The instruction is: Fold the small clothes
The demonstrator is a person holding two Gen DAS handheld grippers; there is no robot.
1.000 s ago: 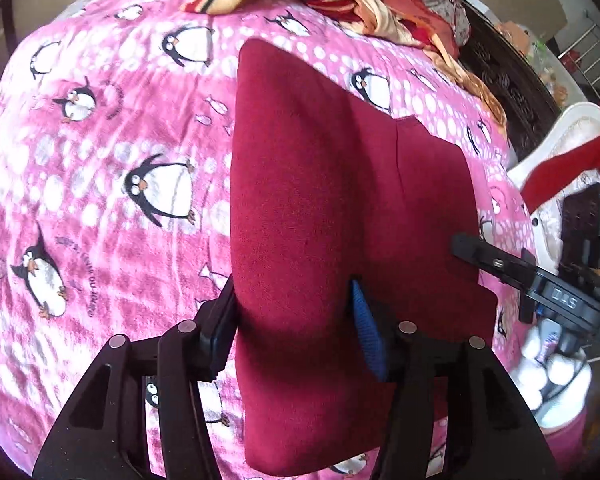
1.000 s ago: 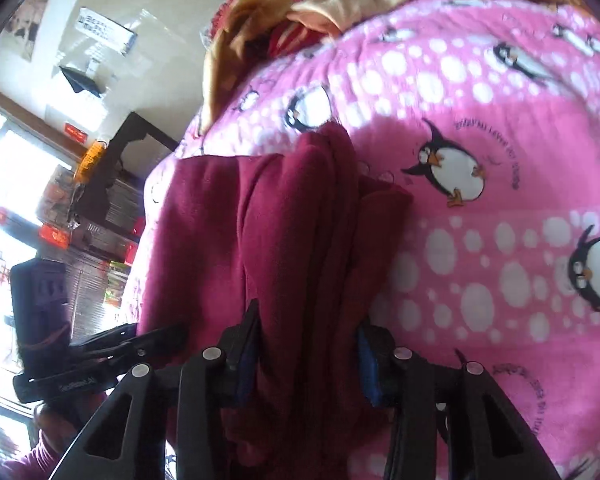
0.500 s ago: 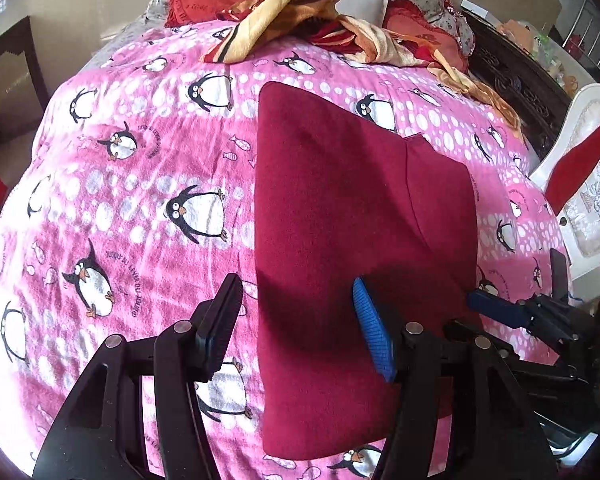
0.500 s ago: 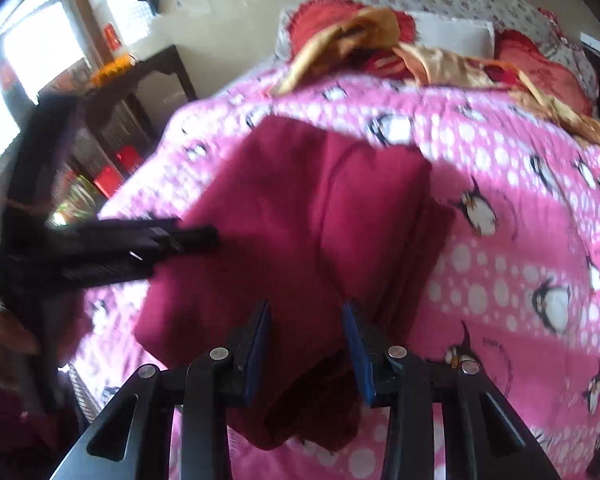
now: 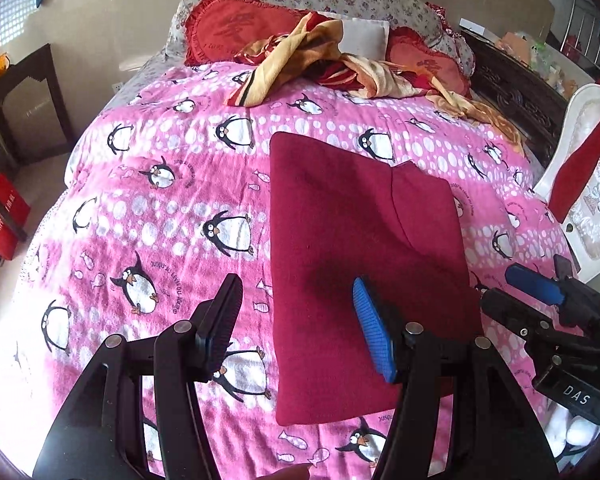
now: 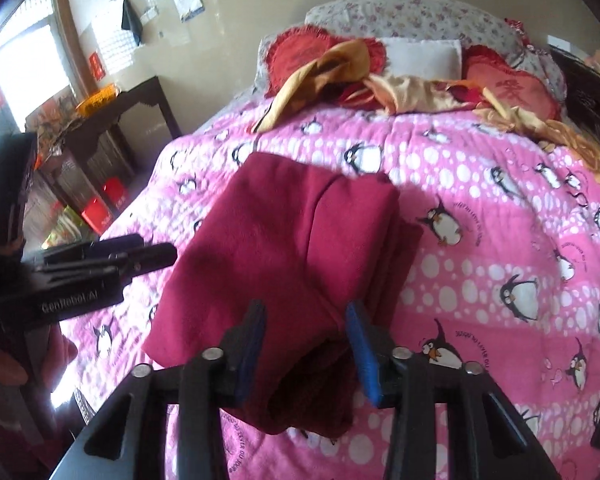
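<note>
A maroon garment [image 5: 352, 240] lies folded flat on the pink penguin blanket [image 5: 172, 232]. My left gripper [image 5: 296, 328] hovers open above the garment's near left edge, with nothing gripped. In the right wrist view the garment [image 6: 284, 240] shows a thick folded edge on its right side. My right gripper [image 6: 306, 346] is opening, the garment's near right corner showing between its fingers, and the pads do not press it. Seen from the left wrist, the right gripper [image 5: 512, 292] sits just off the garment's right edge. The left gripper [image 6: 152, 250] appears at the left of the right wrist view.
Loose orange and red clothes [image 5: 308, 56] and red pillows [image 5: 228, 32] crowd the head of the bed. A dark wooden table [image 6: 132, 120] stands left of the bed, red boxes [image 5: 0, 216] below it. A white chair [image 5: 580, 184] with a red garment stands at the right.
Both grippers have risen and drawn back from the garment. The left let go of the near left edge. The right jaws have widened around the near right corner.
</note>
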